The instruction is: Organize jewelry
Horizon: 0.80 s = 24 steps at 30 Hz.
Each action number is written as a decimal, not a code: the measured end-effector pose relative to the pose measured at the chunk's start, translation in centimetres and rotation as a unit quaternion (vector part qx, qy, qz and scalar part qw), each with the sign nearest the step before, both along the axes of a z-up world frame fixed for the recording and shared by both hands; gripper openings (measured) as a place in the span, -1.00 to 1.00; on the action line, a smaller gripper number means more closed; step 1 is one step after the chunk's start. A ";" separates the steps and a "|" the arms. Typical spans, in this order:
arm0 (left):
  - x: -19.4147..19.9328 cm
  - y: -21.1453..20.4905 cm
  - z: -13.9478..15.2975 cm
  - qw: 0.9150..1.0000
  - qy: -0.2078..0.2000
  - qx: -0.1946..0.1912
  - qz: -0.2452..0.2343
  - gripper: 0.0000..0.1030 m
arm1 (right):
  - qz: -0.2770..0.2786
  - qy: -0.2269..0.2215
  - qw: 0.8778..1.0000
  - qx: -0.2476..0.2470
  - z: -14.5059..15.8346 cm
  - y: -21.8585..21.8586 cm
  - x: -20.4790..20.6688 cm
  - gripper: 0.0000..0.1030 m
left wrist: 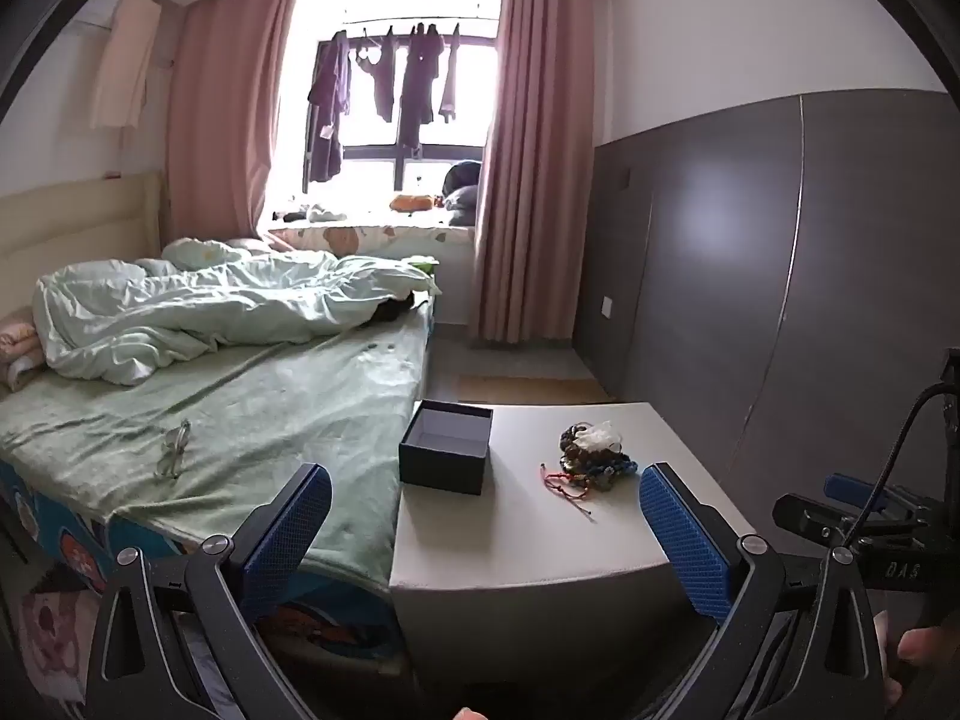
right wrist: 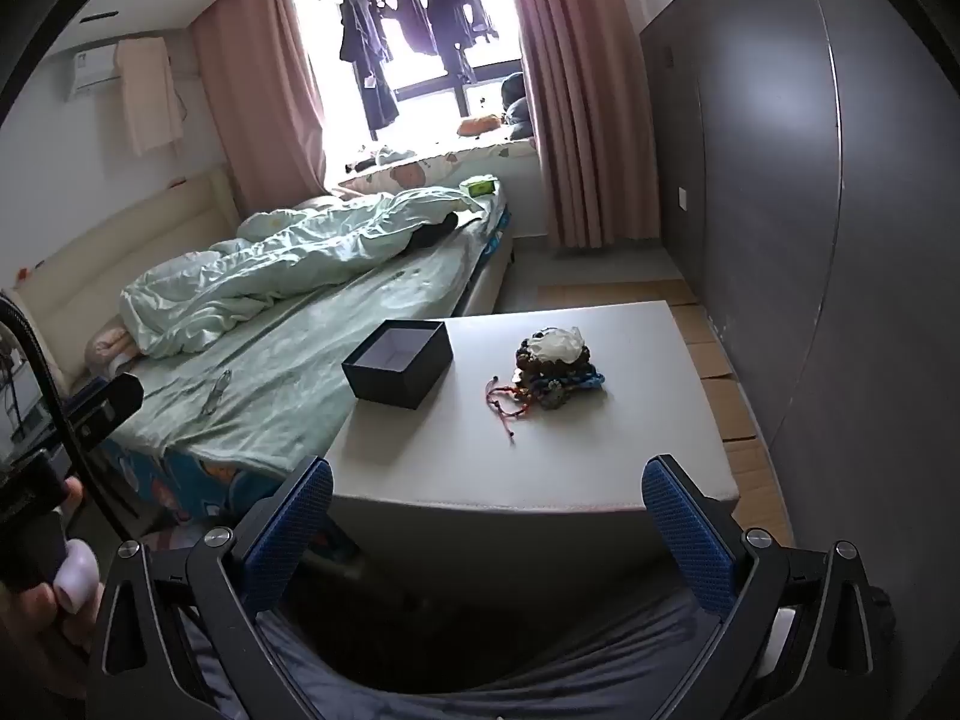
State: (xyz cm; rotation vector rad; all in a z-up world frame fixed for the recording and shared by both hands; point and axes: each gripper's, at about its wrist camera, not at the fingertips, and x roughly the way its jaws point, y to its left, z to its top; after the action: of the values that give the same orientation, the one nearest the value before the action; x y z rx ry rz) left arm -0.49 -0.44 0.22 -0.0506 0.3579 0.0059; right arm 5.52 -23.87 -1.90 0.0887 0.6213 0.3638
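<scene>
From your left wrist, your left gripper [left wrist: 486, 531] hung wide open and empty short of the table [left wrist: 540, 546]; the box [left wrist: 445, 447] held nothing, and the jewelry pile [left wrist: 591, 456] lay beside it. From your right wrist, your right gripper [right wrist: 487, 522] was equally spread and empty, so all the sorting remained.

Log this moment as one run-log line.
left tongs: open, empty | right tongs: open, empty | bracelet pile: on white table | dark box: open, empty

Big bright window [left wrist: 396, 72] w/ pink curtains [left wrist: 528, 180] & dark clothes [left wrist: 384, 90] hanging. Messy green bed [left wrist: 240, 384] on left. Gray wall [left wrist: 780, 252] on right. White table [right wrist: 630, 456] beside bed.
</scene>
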 end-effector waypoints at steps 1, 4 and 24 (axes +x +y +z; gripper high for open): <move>-1.0 -1.1 -0.5 1.000 -0.012 0.010 0.001 0.99 | 0.000 -0.002 1.000 0.004 0.0 0.0 0.0 1.00; -0.2 0.0 -0.6 1.000 0.005 -0.013 0.001 0.99 | 0.001 -0.003 1.000 0.007 0.0 0.0 0.0 1.00; -0.1 0.4 0.3 1.000 0.001 -0.021 -0.002 0.99 | 0.001 -0.005 1.000 0.004 -0.1 0.1 0.0 1.00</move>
State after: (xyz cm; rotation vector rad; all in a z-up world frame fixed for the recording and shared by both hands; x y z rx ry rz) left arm -0.59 -0.08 0.57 -0.0923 0.3596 -0.0056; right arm 5.48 -23.78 -2.03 0.0941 0.6093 0.3692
